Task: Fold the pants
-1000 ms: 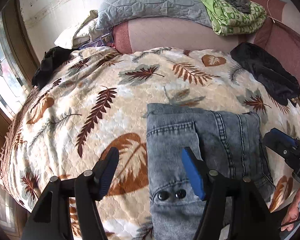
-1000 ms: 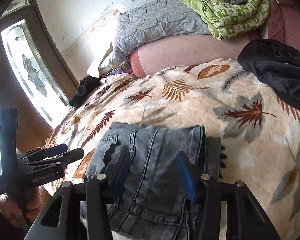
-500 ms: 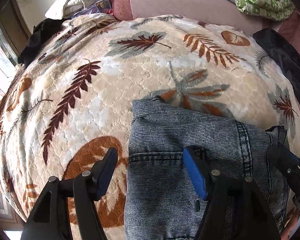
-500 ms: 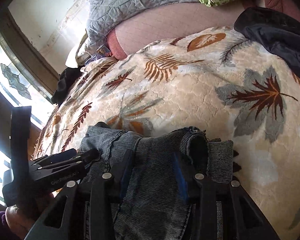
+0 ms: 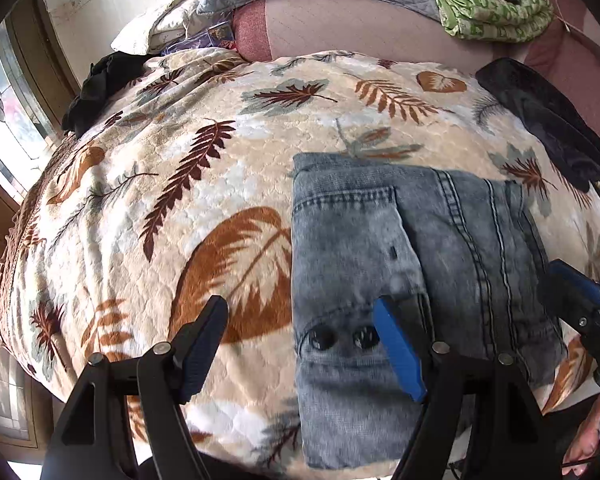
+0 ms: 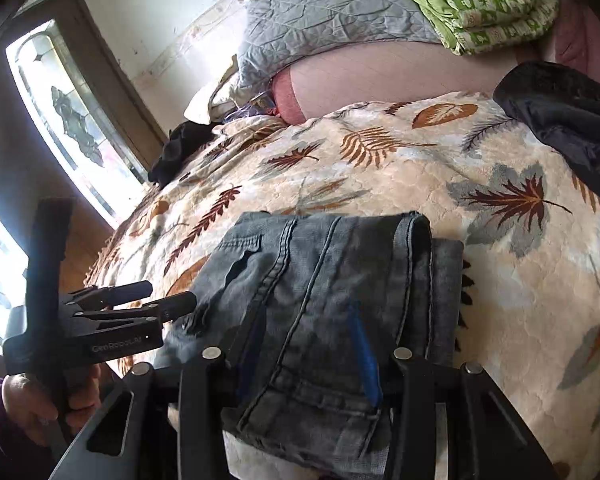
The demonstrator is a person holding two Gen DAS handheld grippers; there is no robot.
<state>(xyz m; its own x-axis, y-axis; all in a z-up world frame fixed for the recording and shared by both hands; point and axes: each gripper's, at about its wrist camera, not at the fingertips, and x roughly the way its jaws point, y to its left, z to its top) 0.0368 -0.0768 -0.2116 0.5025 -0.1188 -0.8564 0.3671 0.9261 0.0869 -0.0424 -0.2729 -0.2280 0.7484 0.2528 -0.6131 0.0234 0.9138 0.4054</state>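
A cream leaf-print quilted bedspread (image 5: 228,184) carries folded grey-blue denim pants (image 5: 380,240) at lower centre-right. The left gripper (image 5: 300,344), just opening, gapes wide, holding nothing; the right gripper (image 6: 304,336) stands half-parted over the denim, grip unclear.

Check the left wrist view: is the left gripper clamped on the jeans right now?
No. The left gripper stands open, one finger over the blanket and the other over the jeans, pinching nothing.
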